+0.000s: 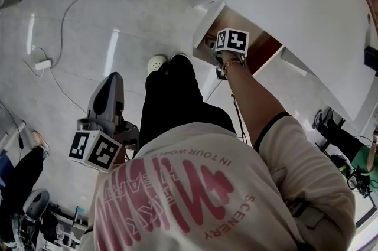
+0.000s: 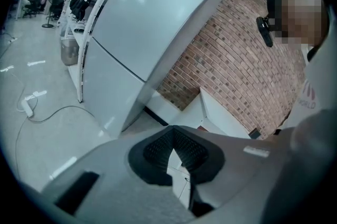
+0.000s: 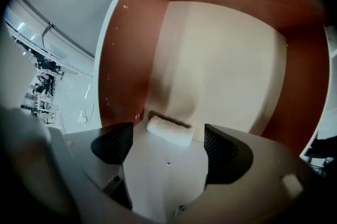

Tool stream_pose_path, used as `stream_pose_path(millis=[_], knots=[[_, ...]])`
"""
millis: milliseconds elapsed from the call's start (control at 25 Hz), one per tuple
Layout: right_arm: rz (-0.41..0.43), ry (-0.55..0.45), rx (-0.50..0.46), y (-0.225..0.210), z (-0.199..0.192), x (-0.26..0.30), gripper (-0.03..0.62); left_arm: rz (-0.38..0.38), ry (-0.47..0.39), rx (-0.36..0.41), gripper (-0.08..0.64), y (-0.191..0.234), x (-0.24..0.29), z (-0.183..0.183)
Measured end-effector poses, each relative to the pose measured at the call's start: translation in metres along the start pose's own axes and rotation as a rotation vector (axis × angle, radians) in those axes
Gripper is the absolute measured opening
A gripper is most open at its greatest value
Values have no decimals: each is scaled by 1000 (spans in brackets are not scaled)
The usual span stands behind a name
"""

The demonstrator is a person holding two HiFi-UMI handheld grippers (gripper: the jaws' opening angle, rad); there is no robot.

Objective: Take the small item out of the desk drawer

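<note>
White-bottomed drawer [image 3: 221, 59] | small white roll [image 3: 169, 130] just ahead of right gripper [image 3: 167, 145], jaws apart | left gripper [image 2: 175, 150] jaws together, brick wall [image 2: 237, 70] beyond.

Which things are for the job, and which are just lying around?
For the job:
right tool, open
small white item, lying between its jaws
drawer, pulled open

Just lying about:
left tool, shut and empty
power strip
brick wall
</note>
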State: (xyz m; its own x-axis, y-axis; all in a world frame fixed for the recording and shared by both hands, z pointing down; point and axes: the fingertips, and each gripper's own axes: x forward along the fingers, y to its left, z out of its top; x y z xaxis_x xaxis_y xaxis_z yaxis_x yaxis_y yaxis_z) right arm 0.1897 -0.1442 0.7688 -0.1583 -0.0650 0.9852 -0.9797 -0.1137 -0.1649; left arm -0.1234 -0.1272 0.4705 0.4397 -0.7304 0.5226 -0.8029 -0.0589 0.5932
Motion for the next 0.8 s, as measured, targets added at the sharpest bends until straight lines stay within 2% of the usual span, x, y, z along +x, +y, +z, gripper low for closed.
stream_pose_path(millis=[120, 280, 440, 560, 800], knots=[[19, 54, -6, 1, -5, 11, 430, 15, -1, -7, 2, 1, -1, -5], [14, 131, 41, -5, -14, 25, 428, 29, -2, -18, 2, 4, 1, -12], [-10, 162, 99, -9, -19, 33, 428, 46, 1, -29, 2, 6, -3, -17], [-16, 177, 103, -11, -18, 39, 428, 60, 8, -32, 2, 10, -5, -22], [8, 199, 146, -7, -17, 48, 428, 77, 9, -37, 2, 12, -5, -27]])
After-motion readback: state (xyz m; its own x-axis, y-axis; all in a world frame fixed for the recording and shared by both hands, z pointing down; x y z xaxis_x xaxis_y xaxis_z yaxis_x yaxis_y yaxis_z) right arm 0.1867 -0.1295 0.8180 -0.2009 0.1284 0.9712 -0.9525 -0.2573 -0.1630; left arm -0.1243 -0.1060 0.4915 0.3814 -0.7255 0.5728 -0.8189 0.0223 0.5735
